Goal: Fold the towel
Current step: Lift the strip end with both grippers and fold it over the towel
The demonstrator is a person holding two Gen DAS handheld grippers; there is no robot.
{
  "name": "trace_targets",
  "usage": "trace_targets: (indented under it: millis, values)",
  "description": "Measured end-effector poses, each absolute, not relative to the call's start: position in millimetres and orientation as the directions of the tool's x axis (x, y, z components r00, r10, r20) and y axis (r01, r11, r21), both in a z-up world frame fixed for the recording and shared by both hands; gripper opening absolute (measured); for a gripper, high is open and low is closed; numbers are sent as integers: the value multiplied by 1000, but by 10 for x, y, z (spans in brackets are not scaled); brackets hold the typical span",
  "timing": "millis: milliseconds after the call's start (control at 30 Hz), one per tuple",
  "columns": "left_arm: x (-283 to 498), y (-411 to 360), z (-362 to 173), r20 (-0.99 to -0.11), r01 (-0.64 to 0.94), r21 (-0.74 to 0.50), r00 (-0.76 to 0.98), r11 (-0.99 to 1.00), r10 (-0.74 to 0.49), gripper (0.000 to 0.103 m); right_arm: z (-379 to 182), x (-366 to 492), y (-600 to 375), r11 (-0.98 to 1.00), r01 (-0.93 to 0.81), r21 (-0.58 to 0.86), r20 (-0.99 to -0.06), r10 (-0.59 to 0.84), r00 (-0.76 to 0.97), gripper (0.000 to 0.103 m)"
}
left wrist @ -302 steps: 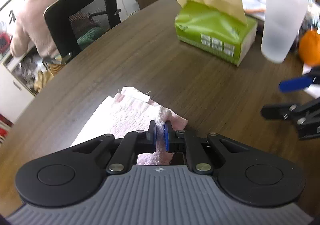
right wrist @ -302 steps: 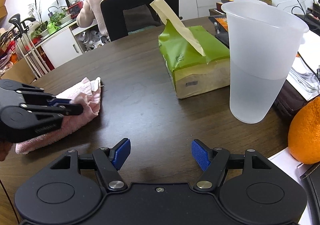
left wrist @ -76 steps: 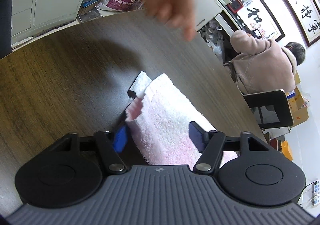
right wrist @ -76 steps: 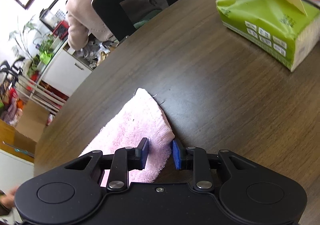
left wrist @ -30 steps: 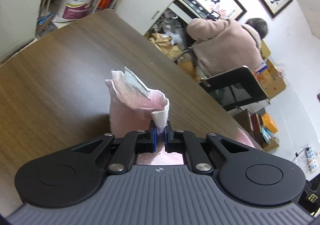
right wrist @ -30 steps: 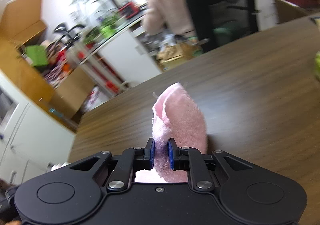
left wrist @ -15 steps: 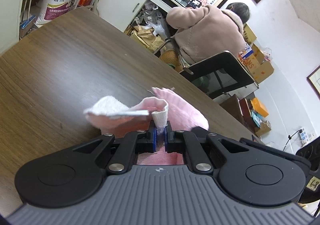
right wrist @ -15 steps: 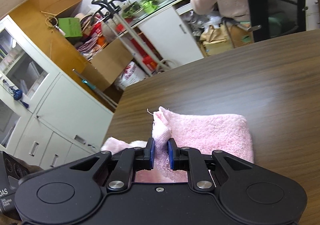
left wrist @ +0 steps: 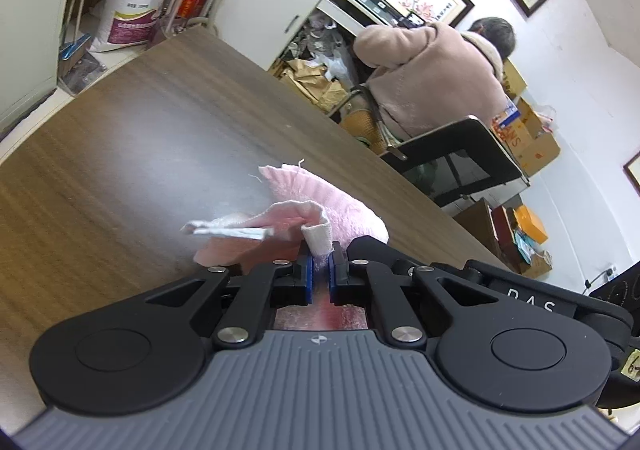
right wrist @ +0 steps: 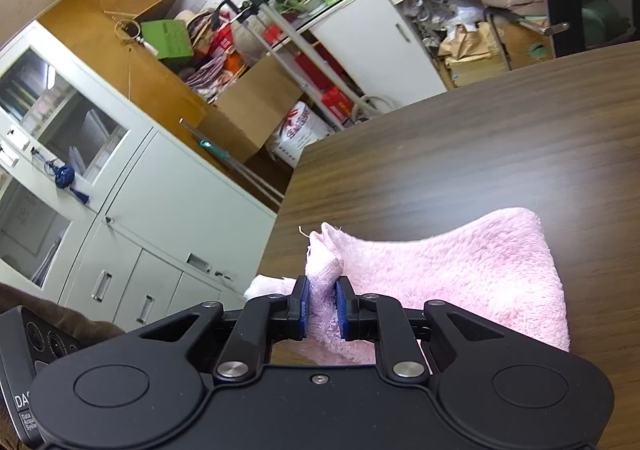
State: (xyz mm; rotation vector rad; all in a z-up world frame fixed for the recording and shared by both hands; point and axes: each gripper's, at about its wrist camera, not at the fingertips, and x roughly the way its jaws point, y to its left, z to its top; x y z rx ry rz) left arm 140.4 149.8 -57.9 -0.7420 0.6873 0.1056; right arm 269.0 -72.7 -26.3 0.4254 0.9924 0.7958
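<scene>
Left wrist view: left gripper (left wrist: pixel 319 273) fingers clamped on towel (left wrist: pixel 340 205) corner; right gripper (right wrist: pixel 322 304) fingers likewise clamped on towel, near table (right wrist: pixel 460 145) edge.

Left gripper (left wrist: pixel 319 277): black linkage arms, blue pads, silver screws, ribbed grey housing. Right gripper (right wrist: pixel 322 308): the same, with a smooth black housing.

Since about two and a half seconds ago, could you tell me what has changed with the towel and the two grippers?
Both grippers, then open at the flat towel's corners, are now shut on them: the left gripper and right gripper have lifted the pink towel and carried that edge over, part draping onto the table. The table itself looks unchanged.
</scene>
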Motion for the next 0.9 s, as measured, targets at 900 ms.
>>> trace_targets:
  millis: [900]
  values:
    - [1059, 1965, -808, -648, -373, -585, 749, 720, -137, 6, -369, 2571, -736, 680, -336, 652, -573, 732, 369, 13]
